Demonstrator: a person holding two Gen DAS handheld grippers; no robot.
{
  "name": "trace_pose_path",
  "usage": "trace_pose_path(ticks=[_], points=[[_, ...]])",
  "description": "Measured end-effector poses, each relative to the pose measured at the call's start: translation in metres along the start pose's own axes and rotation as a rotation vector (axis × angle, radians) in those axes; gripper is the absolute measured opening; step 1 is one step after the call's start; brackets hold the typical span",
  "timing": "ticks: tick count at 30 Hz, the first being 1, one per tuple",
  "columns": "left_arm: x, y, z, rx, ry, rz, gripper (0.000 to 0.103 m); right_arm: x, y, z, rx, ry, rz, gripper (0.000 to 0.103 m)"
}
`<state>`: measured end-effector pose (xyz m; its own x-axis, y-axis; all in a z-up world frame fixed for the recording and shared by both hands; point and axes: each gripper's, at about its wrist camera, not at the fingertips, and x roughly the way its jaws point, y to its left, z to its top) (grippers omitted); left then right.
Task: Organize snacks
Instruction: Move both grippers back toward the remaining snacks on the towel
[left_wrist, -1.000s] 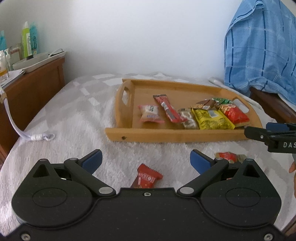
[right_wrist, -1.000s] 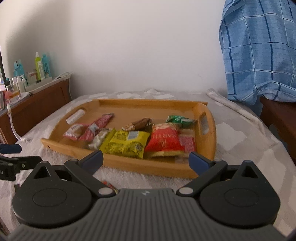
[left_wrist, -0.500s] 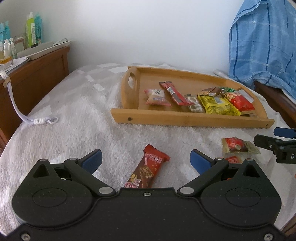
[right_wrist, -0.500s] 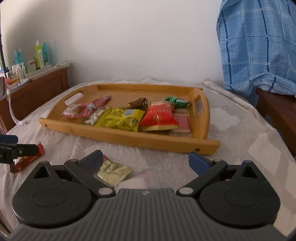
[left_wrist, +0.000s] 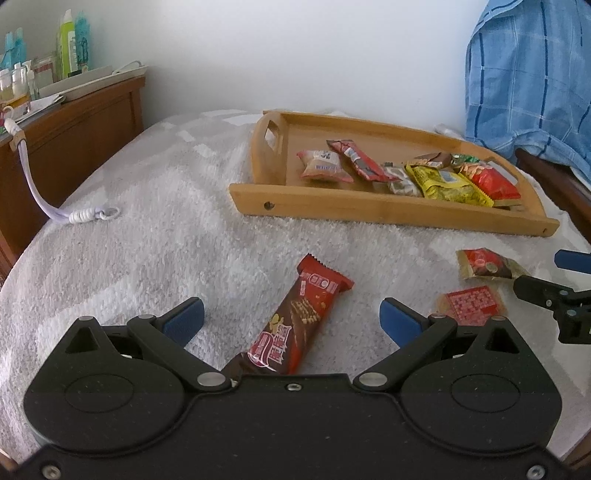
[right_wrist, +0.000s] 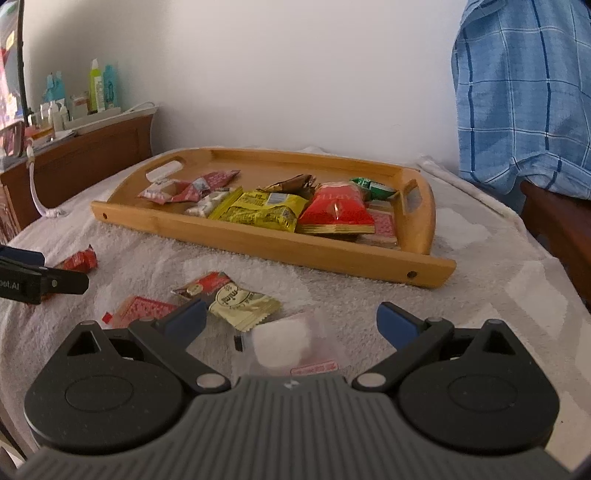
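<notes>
- Currently both grippers are spread wide and hold nothing: left gripper (left_wrist: 291, 319) low over the chocolate bar (left_wrist: 295, 325), right gripper (right_wrist: 291, 321) low over the clear-wrapped white snack (right_wrist: 284, 345).
- Surface is a towel-covered bed (left_wrist: 147, 229), not a desk; wooden tray (right_wrist: 258, 249) sits at 12 o'clock in the right wrist view, at 1 o'clock in the left wrist view.
- Risk 1: the chocolate bar lies lengthwise between the left fingers, its near end hidden under the gripper body. Closing across the wrapper's slick faces may squeeze it out or tilt it.
- Risk 2: the soft terry pile may snag the fingertips, so a low pinch could take cloth with the packet.
- Risk 3: the clear wrapper is thin and loose; a pinch may catch film only, and the contents could sag or slip on the lift.
- Risk 4: the cream mint packet (right_wrist: 242, 304) touches the right gripper's left finger at 11 o'clock and may be dragged along.
- Risk 5: the two grippers work near each other; the lattice-print red packet (left_wrist: 471, 304) and red-and-brown packet (left_wrist: 484, 264) lie between them, so arms could collide.
- Count, loose on bed: 5 packets (bar, clear-wrapped, mint, lattice-print red, red-and-brown).
- Count, in tray: about 8 packets seen; overlap makes it uncertain.
- Count: 1 tray, 2 grippers.
</notes>
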<state>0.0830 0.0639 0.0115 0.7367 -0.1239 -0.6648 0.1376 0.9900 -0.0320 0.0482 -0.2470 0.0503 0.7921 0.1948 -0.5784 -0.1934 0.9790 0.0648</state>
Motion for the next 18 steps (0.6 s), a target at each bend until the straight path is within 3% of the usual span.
trace_pose_path(ticks=[18], points=[[0.0023, -0.0032, -0.0036, 0.018, 0.004, 0.01, 0.097, 0.0073, 0.0041, -0.0096, -0.048, 0.007, -0.025, 0.103]])
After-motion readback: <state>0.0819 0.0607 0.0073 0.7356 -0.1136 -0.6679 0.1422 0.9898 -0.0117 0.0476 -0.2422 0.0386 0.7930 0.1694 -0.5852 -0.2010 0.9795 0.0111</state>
